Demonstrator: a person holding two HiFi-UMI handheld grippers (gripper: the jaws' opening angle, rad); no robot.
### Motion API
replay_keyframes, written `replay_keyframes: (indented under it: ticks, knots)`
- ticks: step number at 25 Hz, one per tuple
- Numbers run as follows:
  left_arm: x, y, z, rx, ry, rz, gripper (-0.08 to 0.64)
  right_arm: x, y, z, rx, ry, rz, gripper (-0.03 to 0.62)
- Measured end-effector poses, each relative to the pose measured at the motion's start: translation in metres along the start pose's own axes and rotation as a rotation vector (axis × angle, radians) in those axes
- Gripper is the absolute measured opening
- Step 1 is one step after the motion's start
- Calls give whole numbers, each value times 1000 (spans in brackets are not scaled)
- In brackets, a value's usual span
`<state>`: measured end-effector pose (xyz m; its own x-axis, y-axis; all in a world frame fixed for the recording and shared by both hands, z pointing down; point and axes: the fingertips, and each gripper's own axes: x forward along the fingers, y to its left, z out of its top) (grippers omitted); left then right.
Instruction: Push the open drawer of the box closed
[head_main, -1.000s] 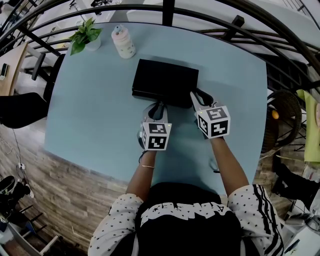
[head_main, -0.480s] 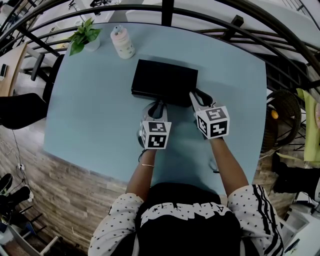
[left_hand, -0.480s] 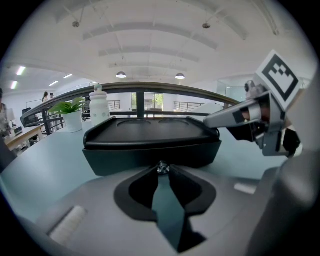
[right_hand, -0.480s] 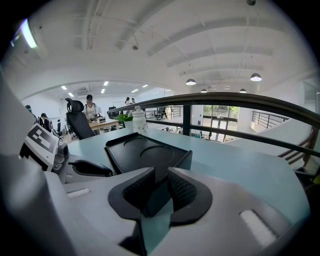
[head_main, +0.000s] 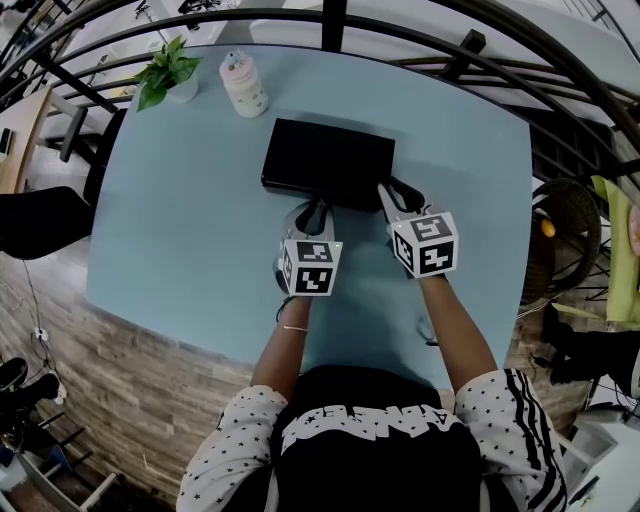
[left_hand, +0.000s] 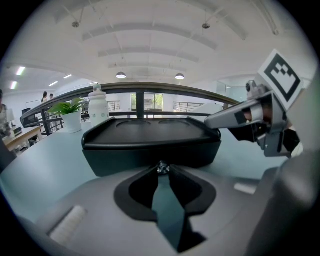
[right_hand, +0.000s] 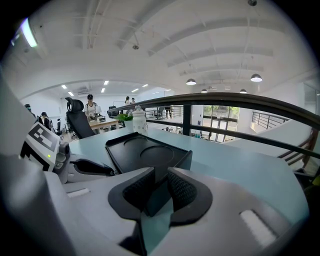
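At the middle of the pale blue table (head_main: 190, 220), the flat black rectangular box (head_main: 328, 160) lies with its front face toward you, looking flush, and both your claws are up against that face. Your left claw (left_hand: 161, 170) is closed to a point with nothing held, its tips at a small shiny knob (left_hand: 161, 166) on the front, while your right claw (right_hand: 161, 180) is parted only a crack, empty, at the box's right front corner. Behind the box, well apart at the far left corner, stand a small green potted plant (head_main: 168, 70) and a white pastel-patterned bottle (head_main: 246, 86), with a dark metal railing (head_main: 335, 25) beyond the far edge.
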<state>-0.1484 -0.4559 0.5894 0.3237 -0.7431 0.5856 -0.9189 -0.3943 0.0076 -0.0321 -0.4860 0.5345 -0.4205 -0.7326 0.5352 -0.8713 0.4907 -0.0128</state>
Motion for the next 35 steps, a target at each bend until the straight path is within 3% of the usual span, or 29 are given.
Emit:
replay_keyframes:
  ticks: [24,35]
  knots:
    - [7,3,1,1,-10,0,0,3,1,-1,-8,-2,-10,63]
    - [-2,1,0,21,-23,-35,0,1,2,0,10,-26,-34,63]
